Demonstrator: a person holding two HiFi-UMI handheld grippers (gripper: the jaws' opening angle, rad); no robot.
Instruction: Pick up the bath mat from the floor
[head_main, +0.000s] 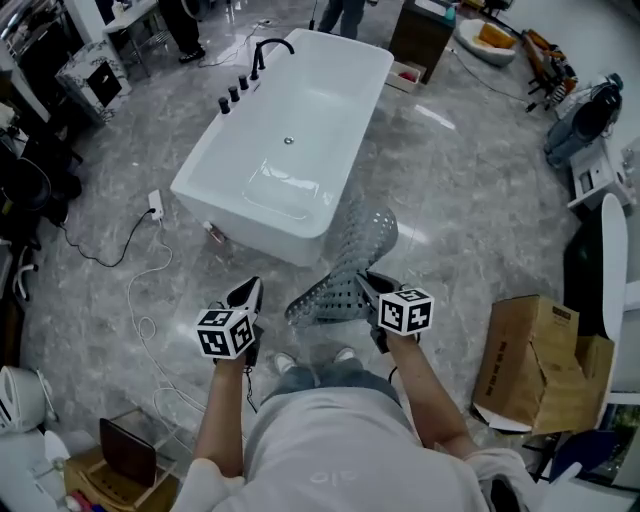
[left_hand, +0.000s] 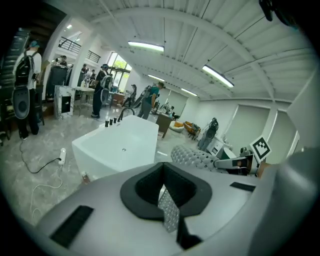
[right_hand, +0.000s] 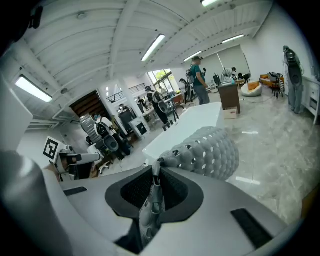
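The grey perforated bath mat hangs off the floor in front of me, sagging between my two grippers. In the head view my right gripper is shut on the mat's right part. The right gripper view shows a fold of mat pinched between that gripper's jaws, with the rest bulging beyond them. My left gripper is level with it, to the left. In the left gripper view a dotted strip of mat is clamped in the shut left gripper, and the curled mat runs on toward the right gripper.
A white freestanding bathtub stands just beyond the mat. A cardboard box is at my right. A white power strip with looping cable lies on the marble floor at left. My shoes are below the mat. People stand far back.
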